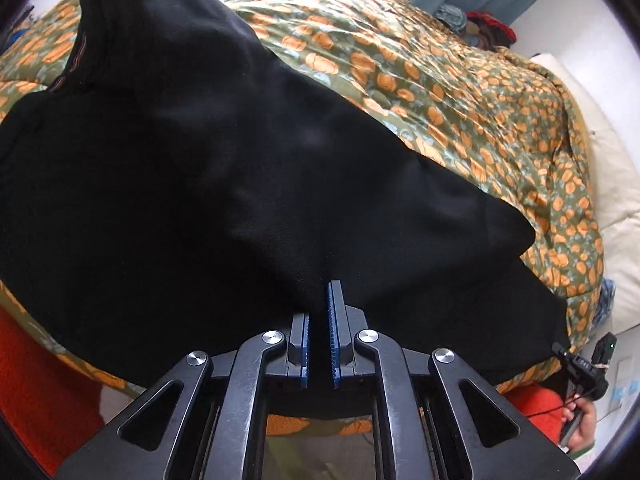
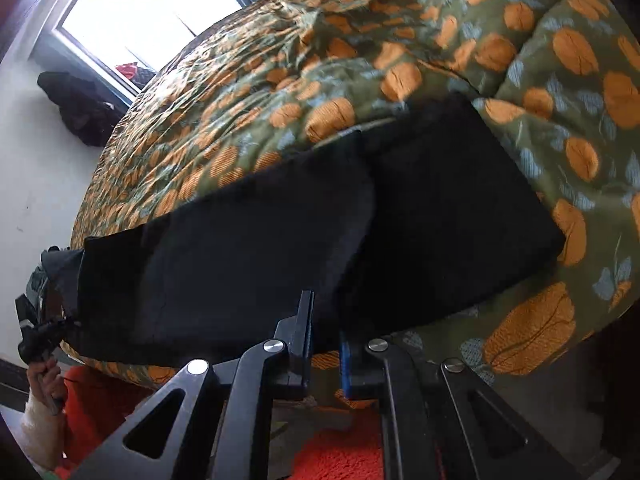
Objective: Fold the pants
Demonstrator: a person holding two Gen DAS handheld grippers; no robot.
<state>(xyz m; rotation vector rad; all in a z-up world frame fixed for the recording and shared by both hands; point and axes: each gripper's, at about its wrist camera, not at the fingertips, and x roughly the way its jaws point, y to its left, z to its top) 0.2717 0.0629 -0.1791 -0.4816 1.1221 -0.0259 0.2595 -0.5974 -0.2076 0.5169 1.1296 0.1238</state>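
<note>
Black pants (image 1: pixel 224 184) lie spread over a bed, one end raised toward the far left. My left gripper (image 1: pixel 320 300) is shut on their near edge, and the cloth drapes over its left finger. In the right wrist view the pants (image 2: pixel 248 240) run from lower left to upper right with a fold line in the middle. My right gripper (image 2: pixel 326 316) is shut on the near hem, dark cloth filling the gap between its blue pads. Each view shows the other gripper at a far corner of the pants: the right gripper (image 1: pixel 560 350) and the left gripper (image 2: pixel 60 326), each held by a hand.
A green quilt (image 1: pixel 460 112) with orange pumpkins covers the bed. Cream bedding (image 1: pixel 612 200) and a pile of clothes (image 1: pixel 480 28) lie at the far right by a blue curtain. An orange-red rug (image 2: pixel 340 456) is on the floor. A window (image 2: pixel 152 12) and a dark bag (image 2: pixel 84 108) are at the left.
</note>
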